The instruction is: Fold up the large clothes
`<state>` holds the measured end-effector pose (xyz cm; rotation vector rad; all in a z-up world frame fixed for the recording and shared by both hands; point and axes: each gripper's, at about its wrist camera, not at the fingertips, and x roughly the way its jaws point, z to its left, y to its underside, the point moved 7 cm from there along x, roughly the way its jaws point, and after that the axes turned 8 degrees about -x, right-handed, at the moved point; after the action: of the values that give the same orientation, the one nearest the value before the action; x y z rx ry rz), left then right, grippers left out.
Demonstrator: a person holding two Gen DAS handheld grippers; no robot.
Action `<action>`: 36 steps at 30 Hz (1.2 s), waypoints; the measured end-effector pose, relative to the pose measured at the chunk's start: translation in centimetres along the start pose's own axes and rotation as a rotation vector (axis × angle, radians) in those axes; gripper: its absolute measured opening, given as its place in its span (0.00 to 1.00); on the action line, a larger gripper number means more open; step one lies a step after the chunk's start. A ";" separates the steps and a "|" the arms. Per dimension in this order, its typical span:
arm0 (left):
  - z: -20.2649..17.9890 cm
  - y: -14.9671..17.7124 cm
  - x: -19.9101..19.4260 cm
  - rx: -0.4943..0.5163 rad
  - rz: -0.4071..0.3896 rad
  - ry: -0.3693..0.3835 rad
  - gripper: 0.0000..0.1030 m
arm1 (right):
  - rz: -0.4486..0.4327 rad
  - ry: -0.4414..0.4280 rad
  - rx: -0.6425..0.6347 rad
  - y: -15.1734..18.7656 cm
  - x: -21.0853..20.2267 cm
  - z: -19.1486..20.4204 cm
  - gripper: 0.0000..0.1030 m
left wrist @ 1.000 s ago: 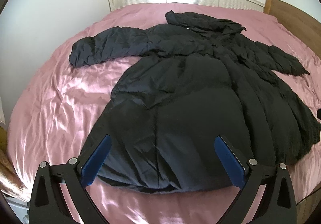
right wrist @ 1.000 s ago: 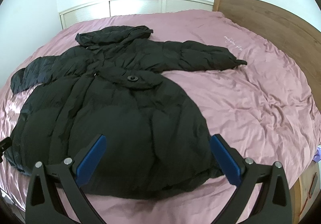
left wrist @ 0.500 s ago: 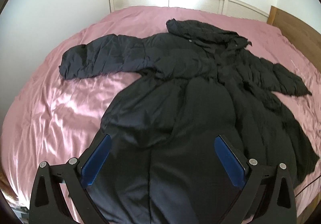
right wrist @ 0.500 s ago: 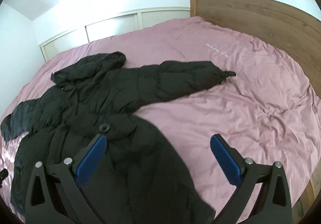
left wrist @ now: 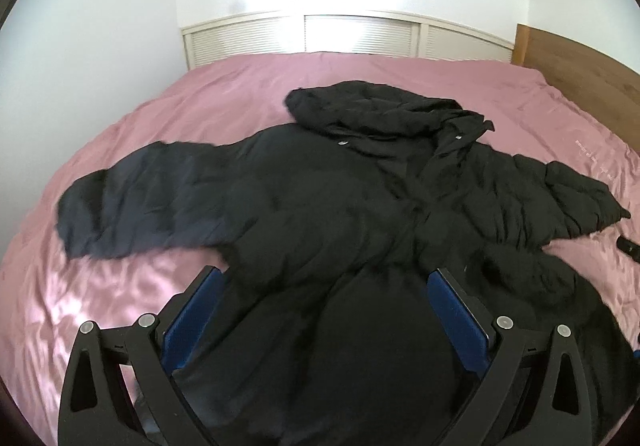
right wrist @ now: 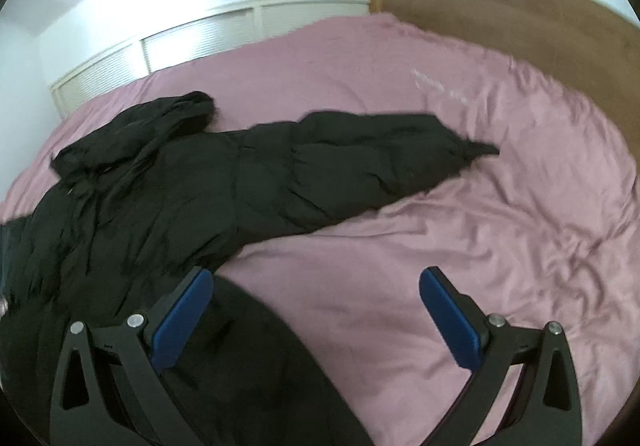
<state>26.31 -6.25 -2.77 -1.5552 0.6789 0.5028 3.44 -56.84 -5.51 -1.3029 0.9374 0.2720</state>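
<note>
A large black puffer coat (left wrist: 340, 214) lies spread flat on a pink bed, hood at the far end, both sleeves stretched out sideways. My left gripper (left wrist: 326, 282) hangs open over the coat's body, below the left sleeve (left wrist: 140, 202). In the right wrist view the coat (right wrist: 160, 198) fills the left half, and its right sleeve (right wrist: 360, 158) points right across the cover. My right gripper (right wrist: 316, 286) is open above the pink cover, just right of the coat's side edge, with nothing between its blue pads (right wrist: 182, 322).
The pink bed cover (right wrist: 500, 226) is wrinkled and bare on the right. A wooden headboard (right wrist: 520, 18) runs along the right side. White louvred panels (left wrist: 360, 36) and white walls stand behind the bed. A small dark object (left wrist: 628, 246) lies at the right edge.
Both grippers have moved forward over the coat, from its hem towards the sleeves. The right gripper has also swung to the right, over the bare cover. Both stay open.
</note>
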 end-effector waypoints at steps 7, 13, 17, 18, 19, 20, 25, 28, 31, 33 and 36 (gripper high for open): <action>-0.6 -1.0 1.9 -0.010 0.131 -0.042 0.98 | 0.138 -0.009 0.119 -1.3 4.5 -4.1 1.00; 1.3 -2.5 1.6 -0.066 0.206 -0.143 0.98 | 0.205 0.005 0.145 -4.2 7.5 -5.9 1.00; 2.1 -3.2 1.1 -0.129 0.250 -0.193 0.98 | 0.234 0.017 0.145 -6.4 9.6 -7.2 1.00; 2.1 -3.4 1.0 -0.136 0.256 -0.201 0.98 | 0.241 0.019 0.151 -7.1 10.2 -7.7 1.00; 2.1 -3.6 1.0 -0.140 0.261 -0.207 0.98 | 0.243 0.018 0.159 -7.4 10.5 -8.0 1.00; 2.1 -3.8 0.9 -0.145 0.266 -0.216 0.98 | 0.247 0.016 0.173 -8.1 11.2 -8.6 1.00; 1.7 -4.5 1.1 -0.157 0.291 -0.244 0.98 | 0.269 0.040 0.235 -9.9 13.7 -11.1 1.00; 1.6 -4.8 1.3 -0.166 0.305 -0.258 0.98 | 0.285 0.024 0.306 -10.0 15.1 -12.5 1.00; 1.7 -4.9 1.7 -0.172 0.320 -0.275 0.98 | 0.316 0.011 0.370 -9.6 16.9 -13.9 1.00; 1.8 -4.9 2.1 -0.172 0.329 -0.284 0.98 | 0.323 -0.012 0.422 -9.3 17.9 -14.5 1.00; 1.8 -4.9 2.6 -0.167 0.342 -0.290 0.98 | 0.306 -0.064 0.548 -8.9 19.2 -15.9 1.00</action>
<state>31.70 -4.66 -1.14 -1.4851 0.6926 1.0426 14.22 -79.95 -12.61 -0.6457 1.0633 0.2664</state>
